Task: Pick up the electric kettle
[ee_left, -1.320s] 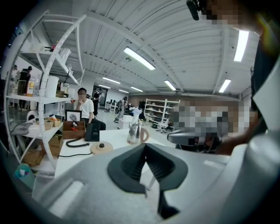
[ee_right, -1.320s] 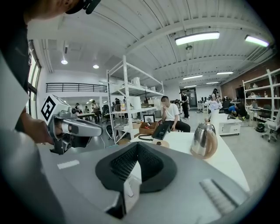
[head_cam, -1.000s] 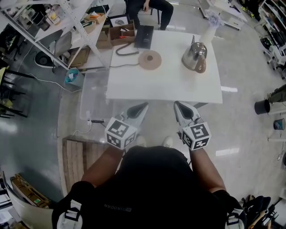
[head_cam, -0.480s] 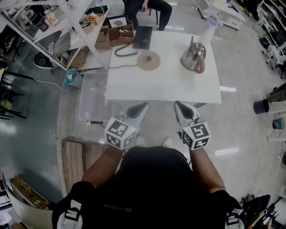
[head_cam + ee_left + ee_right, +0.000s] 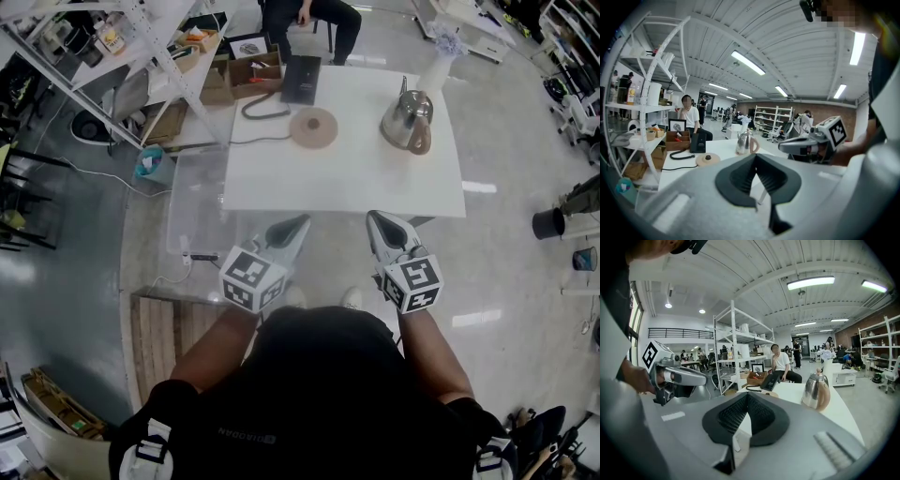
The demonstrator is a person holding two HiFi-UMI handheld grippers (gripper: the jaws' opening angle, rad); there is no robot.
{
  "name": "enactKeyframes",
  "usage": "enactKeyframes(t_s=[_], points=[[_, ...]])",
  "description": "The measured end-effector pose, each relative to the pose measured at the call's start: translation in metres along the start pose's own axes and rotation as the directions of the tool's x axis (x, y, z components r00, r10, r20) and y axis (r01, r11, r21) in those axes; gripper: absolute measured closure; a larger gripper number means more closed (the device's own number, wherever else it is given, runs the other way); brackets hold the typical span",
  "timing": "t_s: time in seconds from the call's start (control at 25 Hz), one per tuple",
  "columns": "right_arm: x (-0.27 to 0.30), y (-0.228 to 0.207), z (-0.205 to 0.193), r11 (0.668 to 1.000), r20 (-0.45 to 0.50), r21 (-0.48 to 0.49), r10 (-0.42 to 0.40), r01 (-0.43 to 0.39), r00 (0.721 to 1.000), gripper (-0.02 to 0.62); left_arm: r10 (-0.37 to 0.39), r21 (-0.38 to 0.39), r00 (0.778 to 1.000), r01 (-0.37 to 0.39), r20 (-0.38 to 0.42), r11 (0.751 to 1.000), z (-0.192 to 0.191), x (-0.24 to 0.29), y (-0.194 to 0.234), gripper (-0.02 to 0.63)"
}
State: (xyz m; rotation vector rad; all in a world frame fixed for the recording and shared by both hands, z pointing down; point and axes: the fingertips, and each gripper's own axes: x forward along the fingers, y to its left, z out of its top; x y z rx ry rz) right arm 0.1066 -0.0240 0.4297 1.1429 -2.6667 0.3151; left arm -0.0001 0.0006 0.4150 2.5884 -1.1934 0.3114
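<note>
The electric kettle (image 5: 409, 120) is standing upright on the white table's (image 5: 356, 178) far right part; the left gripper (image 5: 300, 222) and right gripper (image 5: 376, 218) are hovering just off the table's near edge, empty; the right's jaws are pressing together, the left's seemingly too.

White table (image 5: 347, 178), upper centre of the head view. On its far left part:
- round wooden disc (image 5: 314, 126) with a dark centre
- coiled black cable (image 5: 264, 105) just beside the disc
- black flat unit (image 5: 302, 77) at the far edge

Open cardboard box (image 5: 255, 70) just left of that unit. Seated person (image 5: 309, 19) at top centre. White shelf rack (image 5: 150, 47) at upper left, shelves loaded. Clear plastic bin (image 5: 195, 202) on the floor against the table's left side. Wooden pallet (image 5: 164, 337) at lower left. Black bucket (image 5: 547, 223) at the right edge.
</note>
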Motion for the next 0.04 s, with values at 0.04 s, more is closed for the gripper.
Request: enactKeyframes(t_s=[0.04], points=[[0.0002, 0.0002, -0.0003, 1.0, 0.0, 0.0, 0.0, 0.0, 1.0, 0.592, 0.0, 0.001, 1.0, 0.0, 0.0, 1.0, -0.0004, -0.0001, 0.0, 0.603]])
